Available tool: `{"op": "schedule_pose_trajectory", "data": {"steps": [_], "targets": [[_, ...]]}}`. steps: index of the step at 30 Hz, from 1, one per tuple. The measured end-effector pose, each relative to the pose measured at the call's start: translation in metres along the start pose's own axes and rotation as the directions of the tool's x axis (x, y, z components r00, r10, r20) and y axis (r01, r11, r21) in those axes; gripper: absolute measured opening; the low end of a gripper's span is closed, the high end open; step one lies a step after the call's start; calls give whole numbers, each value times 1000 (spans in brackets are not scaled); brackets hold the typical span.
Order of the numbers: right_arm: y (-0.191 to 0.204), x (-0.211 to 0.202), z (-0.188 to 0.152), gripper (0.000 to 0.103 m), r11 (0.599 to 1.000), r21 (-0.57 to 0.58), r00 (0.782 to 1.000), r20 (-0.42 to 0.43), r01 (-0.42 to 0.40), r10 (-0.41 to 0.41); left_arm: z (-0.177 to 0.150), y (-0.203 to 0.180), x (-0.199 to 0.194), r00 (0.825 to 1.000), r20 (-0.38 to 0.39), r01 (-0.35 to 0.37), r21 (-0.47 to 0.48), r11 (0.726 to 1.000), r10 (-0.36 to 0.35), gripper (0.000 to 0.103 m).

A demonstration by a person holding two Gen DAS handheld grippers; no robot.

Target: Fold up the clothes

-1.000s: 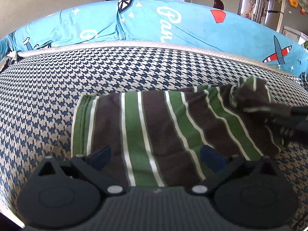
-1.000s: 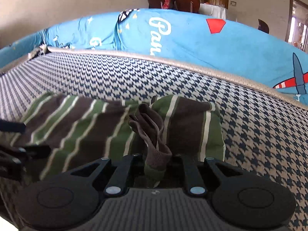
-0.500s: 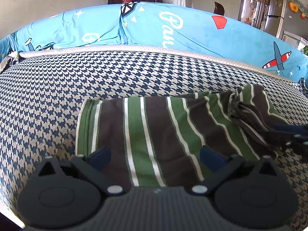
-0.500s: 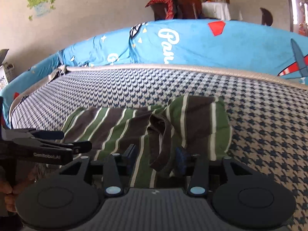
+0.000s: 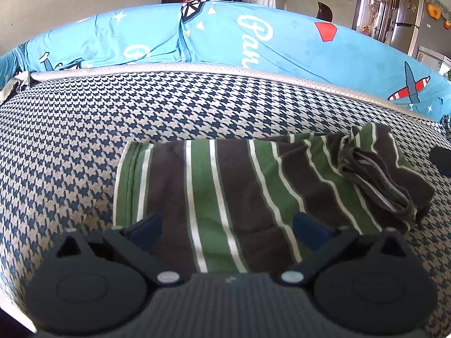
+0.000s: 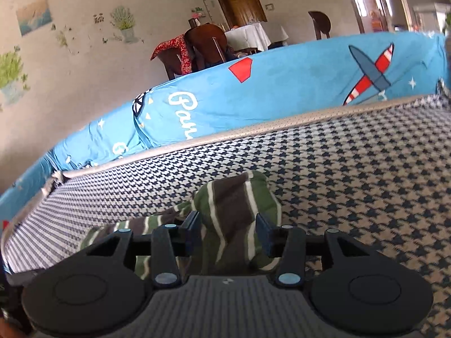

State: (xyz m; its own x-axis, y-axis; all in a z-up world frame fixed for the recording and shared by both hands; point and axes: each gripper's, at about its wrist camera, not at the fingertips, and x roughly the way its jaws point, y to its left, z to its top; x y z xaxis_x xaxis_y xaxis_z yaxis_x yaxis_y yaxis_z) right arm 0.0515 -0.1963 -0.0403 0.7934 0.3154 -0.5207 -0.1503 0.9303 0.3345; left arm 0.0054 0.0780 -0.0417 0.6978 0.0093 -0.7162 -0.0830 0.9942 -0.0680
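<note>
A green, brown and white striped garment [image 5: 239, 194] lies folded flat on the houndstooth cushion [image 5: 84, 129], with a bunched collar or sleeve [image 5: 372, 174] at its right end. My left gripper [image 5: 228, 225] hovers open over the garment's near edge, its blue pads wide apart and nothing between them. In the right wrist view the same striped garment [image 6: 234, 205] lies just beyond my right gripper [image 6: 228, 233], which is open; cloth shows between the fingers but the pads stand clear of it. The right gripper's dark tip [image 5: 441, 159] shows at the left view's right edge.
A blue printed cover [image 5: 253, 42] runs along the sofa back behind a pale piped edge [image 5: 197, 69]. Bare houndstooth seat [image 6: 366, 169] spreads right of the garment. Wooden chairs [image 6: 203, 48] and a white-clothed table [image 6: 253, 35] stand beyond the sofa.
My right gripper has let go of the bunched cloth, opened and drawn back to the right while tilting. The bunched part now lies on the garment. The left gripper has barely moved.
</note>
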Motion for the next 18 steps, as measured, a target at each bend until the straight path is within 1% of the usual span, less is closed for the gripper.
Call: {"op": "schedule_pose_trajectory", "data": {"steps": [2,4,6,7,9,11,16,18], "targets": [[0,7,-2,43,1000,20,1000,-22,-21,21,0,-2,0,1000,0,3,4,1000,-3,103],[-1,16,-5,43,999,35,998,-54,-23,25,0,-3,1,1000,0,2,9,1000,-2,103],[-2,25,-8,42,999,37,996,-84,7,-4,0,-3,2,1000,-4,2,11,1000,-2,103],[-3,29,-9,39,999,35,995,-97,27,-24,0,-3,2,1000,-6,1,10,1000,-1,103],[-4,37,-14,39,998,19,989,-131,65,-62,0,-2,3,1000,-9,0,7,1000,0,103],[-1,44,-19,38,996,-9,985,-152,84,-84,0,-2,5,1000,-16,0,9,1000,1,103],[8,46,-22,38,991,-73,983,-143,109,-119,-1,-3,5,1000,-18,-6,18,1000,7,103],[11,41,-19,38,991,-75,986,-117,112,-120,-2,-2,4,1000,-15,-10,18,1000,10,103]]}}
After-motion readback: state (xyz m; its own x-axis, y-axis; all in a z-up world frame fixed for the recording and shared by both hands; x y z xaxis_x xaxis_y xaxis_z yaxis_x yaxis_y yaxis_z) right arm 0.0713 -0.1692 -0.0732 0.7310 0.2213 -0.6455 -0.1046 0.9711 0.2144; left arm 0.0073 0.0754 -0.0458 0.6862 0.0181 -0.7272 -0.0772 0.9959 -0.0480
